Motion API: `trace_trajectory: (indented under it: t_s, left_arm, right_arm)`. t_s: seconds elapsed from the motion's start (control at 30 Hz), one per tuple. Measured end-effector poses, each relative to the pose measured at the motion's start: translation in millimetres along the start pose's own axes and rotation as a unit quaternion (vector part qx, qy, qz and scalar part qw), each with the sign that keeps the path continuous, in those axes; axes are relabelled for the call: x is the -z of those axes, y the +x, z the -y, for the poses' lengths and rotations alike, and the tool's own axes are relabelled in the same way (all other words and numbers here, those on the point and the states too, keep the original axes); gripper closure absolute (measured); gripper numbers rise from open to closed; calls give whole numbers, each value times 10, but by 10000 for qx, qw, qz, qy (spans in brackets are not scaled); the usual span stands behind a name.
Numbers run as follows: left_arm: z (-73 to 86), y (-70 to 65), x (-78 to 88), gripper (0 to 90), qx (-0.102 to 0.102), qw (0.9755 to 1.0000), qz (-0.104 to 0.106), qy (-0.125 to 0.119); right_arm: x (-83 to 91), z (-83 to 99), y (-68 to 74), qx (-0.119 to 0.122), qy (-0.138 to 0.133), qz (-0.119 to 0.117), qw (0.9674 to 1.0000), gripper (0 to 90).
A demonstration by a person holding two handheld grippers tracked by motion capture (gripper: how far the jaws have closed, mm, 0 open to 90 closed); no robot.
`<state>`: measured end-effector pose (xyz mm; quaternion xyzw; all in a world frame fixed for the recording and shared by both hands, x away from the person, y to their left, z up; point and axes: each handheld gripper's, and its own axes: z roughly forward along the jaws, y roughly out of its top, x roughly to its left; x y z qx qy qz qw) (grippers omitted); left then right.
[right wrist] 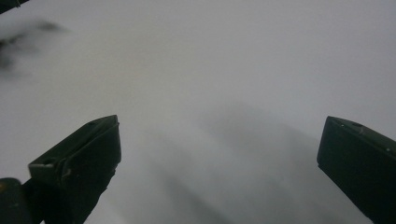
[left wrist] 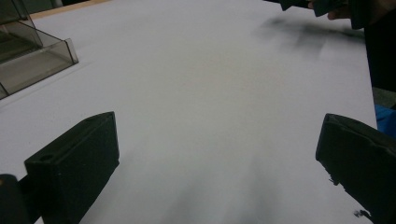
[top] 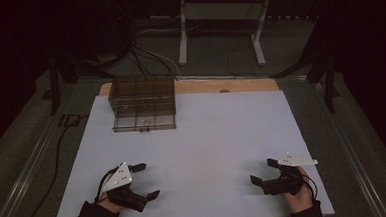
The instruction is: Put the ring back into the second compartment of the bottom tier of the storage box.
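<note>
Seemingly at the very start, the left gripper point(top: 143, 181) and right gripper point(top: 263, 171) rest low in the high view on the white surface point(top: 207, 138), both with jaws spread wide and holding nothing. The smoky transparent plastic compartment organiser point(top: 143, 102) stands well apart at upper left of centre, two small dark round objects point(top: 144, 130) lying just beside its front edge, untouched. Judging by this, all the handling is left to do. No brand, label or writing can be read.
</note>
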<state>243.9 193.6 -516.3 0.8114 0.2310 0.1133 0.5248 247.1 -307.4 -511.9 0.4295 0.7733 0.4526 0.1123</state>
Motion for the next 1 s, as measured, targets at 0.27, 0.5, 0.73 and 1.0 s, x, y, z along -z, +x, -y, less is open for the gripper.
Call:
trace_trajectory:
  t_s: [0.27, 0.5, 0.73, 1.0]
  left_arm:
    - [-1, -1, -2, 5, -10, 10000, -10, 4]
    - [-3, -3, -8, 6, -13, 10000, -9, 16]
    - [-2, -2, -10, 6, -19, 10000, -8, 23]
    - [-4, -6, -9, 6, -22, 10000, -14, 23]
  right_arm:
    - [78, 153, 8, -127, 268, 179, 9994, 0]
    - [126, 186, -34, -204, 275, 272, 9990, 0]
    - [81, 173, -37, -84, 371, 335, 9987, 0]
    - [72, 168, -28, -37, 366, 350, 9987, 0]
